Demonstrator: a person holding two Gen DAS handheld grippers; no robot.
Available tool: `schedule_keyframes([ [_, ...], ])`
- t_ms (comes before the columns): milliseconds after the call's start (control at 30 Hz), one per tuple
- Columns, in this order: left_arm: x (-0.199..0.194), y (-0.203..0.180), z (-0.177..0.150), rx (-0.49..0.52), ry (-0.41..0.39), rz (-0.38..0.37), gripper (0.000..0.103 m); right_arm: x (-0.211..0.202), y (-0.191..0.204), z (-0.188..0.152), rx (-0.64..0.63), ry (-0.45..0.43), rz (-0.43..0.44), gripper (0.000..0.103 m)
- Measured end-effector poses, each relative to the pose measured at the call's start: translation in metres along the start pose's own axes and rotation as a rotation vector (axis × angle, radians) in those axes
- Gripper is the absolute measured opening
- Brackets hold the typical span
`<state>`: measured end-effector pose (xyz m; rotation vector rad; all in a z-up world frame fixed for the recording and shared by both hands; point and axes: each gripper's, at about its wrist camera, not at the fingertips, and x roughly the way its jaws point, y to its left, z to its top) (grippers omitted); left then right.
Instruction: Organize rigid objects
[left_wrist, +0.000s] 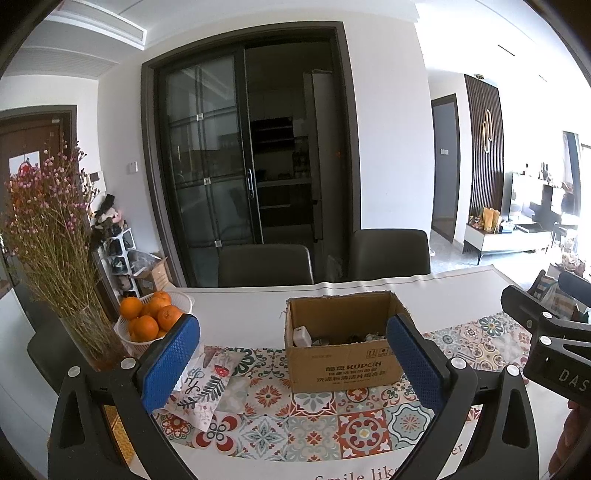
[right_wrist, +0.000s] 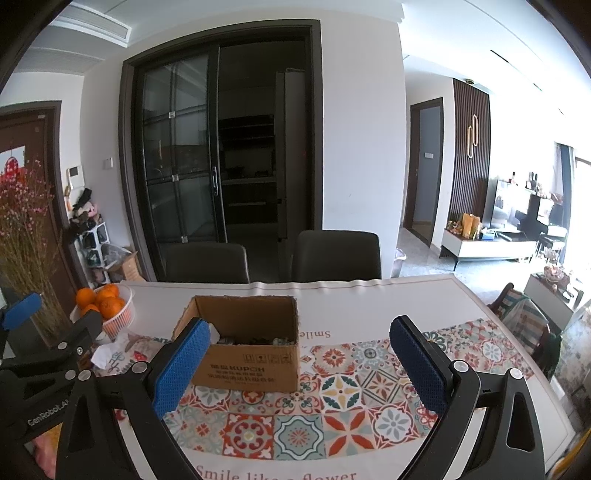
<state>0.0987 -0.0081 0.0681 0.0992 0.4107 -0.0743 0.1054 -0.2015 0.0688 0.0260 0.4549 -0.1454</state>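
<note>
An open brown cardboard box (left_wrist: 343, 363) (right_wrist: 249, 365) printed KUPOH stands on the patterned tile runner (left_wrist: 314, 424) (right_wrist: 332, 413) at the table's middle. Inside lie a white adapter-like block (left_wrist: 302, 335) and several small dark items (right_wrist: 255, 339), hard to make out. My left gripper (left_wrist: 295, 365) hovers open before the box, blue pads wide apart, nothing between them. My right gripper (right_wrist: 303, 367) is also open and empty, the box just ahead of its left pad. The right gripper's black body (left_wrist: 546, 343) shows at the left view's right edge; the left gripper's body (right_wrist: 44, 354) shows at the right view's left edge.
A white basket of oranges (left_wrist: 151, 317) (right_wrist: 105, 306) and a glass vase of dried pink flowers (left_wrist: 55, 236) stand at the table's left. A patterned paper packet (left_wrist: 207, 384) lies left of the box. Two dark chairs (left_wrist: 266, 264) (right_wrist: 338, 254) stand behind the table.
</note>
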Motion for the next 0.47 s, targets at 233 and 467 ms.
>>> schedule_keyframes([
  [233, 0.0004, -0.0003, 0.0001, -0.001, 0.005, 0.005, 0.103, -0.0001, -0.0013, 0.0006, 0.001, 0.004, 0.007, 0.099],
  [467, 0.001, -0.0008, -0.0001, -0.001, 0.006, 0.007, 0.103, 0.0012, -0.0032, -0.0001, 0.005, 0.007, 0.012, 0.099],
])
